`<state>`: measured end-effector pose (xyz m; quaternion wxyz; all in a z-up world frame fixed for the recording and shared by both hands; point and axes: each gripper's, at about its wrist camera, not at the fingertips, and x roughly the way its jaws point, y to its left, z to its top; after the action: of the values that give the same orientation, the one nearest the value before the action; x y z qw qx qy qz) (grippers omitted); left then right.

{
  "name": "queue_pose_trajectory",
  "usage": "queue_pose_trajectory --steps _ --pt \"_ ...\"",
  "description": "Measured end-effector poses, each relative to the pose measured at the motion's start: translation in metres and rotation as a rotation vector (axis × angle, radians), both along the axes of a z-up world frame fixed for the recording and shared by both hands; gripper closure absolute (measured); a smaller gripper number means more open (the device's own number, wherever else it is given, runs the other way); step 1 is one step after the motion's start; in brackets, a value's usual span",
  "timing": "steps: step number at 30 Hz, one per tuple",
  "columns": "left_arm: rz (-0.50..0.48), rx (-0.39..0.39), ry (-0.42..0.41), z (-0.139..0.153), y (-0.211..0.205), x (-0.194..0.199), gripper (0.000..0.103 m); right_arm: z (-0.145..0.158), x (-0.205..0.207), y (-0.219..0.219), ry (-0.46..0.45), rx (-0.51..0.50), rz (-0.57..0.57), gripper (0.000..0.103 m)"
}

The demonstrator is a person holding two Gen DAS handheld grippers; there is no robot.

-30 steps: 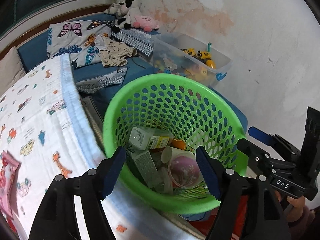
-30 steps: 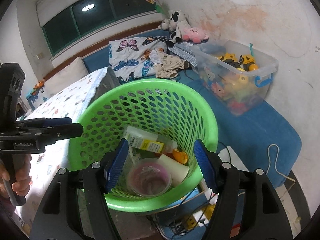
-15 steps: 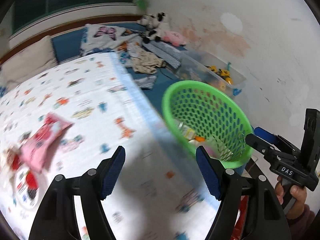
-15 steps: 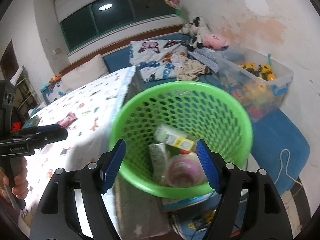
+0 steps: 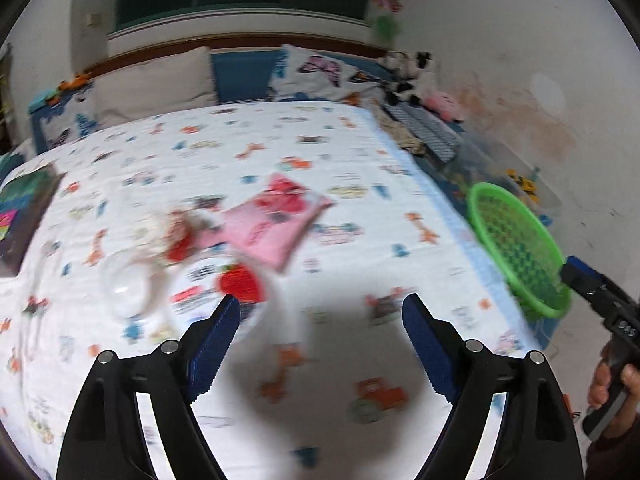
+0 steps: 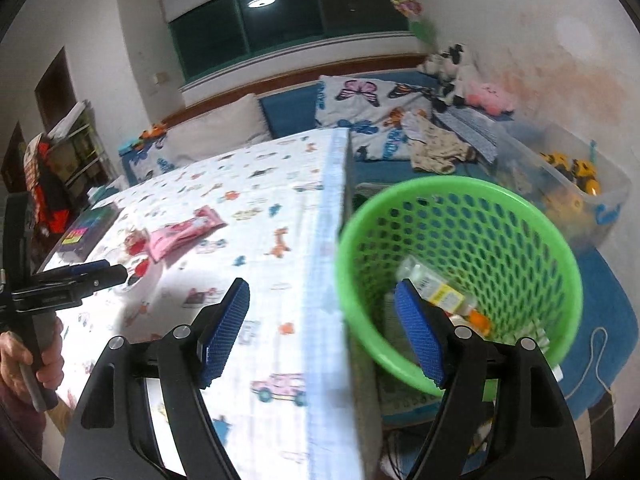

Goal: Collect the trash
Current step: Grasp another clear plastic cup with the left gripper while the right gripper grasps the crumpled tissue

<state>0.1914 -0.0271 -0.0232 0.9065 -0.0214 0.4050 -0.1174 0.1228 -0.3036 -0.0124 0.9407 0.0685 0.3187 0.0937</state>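
My left gripper point(image 5: 320, 308) hangs over the patterned table cover, its jaws opening with nothing between them. Ahead of it lie a pink wrapper point(image 5: 276, 220), a white packet with a red strawberry point(image 5: 236, 280) and a clear plastic cup on its side point(image 5: 128, 280). My right gripper point(image 6: 322, 296) straddles the table's edge, jaws also opening and empty. The green basket point(image 6: 536, 216) stands beside the table, with a bottle point(image 6: 436, 288) and other trash inside. The right wrist view also shows the pink wrapper point(image 6: 180, 234) and my left gripper point(image 6: 120, 274).
A dark book point(image 5: 20, 216) lies at the table's left edge. Behind the table is a blue bed with pillows point(image 6: 360, 104) and plush toys point(image 6: 488, 96). A clear tub of toys point(image 6: 576, 184) sits by the stained wall. A cable point(image 6: 596, 344) lies on the floor mat.
Both grippers swung left, away from over the basket. The left one now faces the table top and its trash; the right one sits over the table's edge. Both jaws stand wider.
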Motion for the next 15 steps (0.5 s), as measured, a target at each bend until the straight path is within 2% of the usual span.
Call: queue_pose_trajectory --steps 4,15 --pt "0.035 0.026 0.02 -0.01 0.025 0.006 0.023 0.001 0.004 0.017 -0.001 -0.007 0.033 0.026" --pt "0.163 -0.015 0.045 -0.023 0.086 0.018 0.023 -0.005 0.015 0.052 0.019 -0.012 0.108 0.026"
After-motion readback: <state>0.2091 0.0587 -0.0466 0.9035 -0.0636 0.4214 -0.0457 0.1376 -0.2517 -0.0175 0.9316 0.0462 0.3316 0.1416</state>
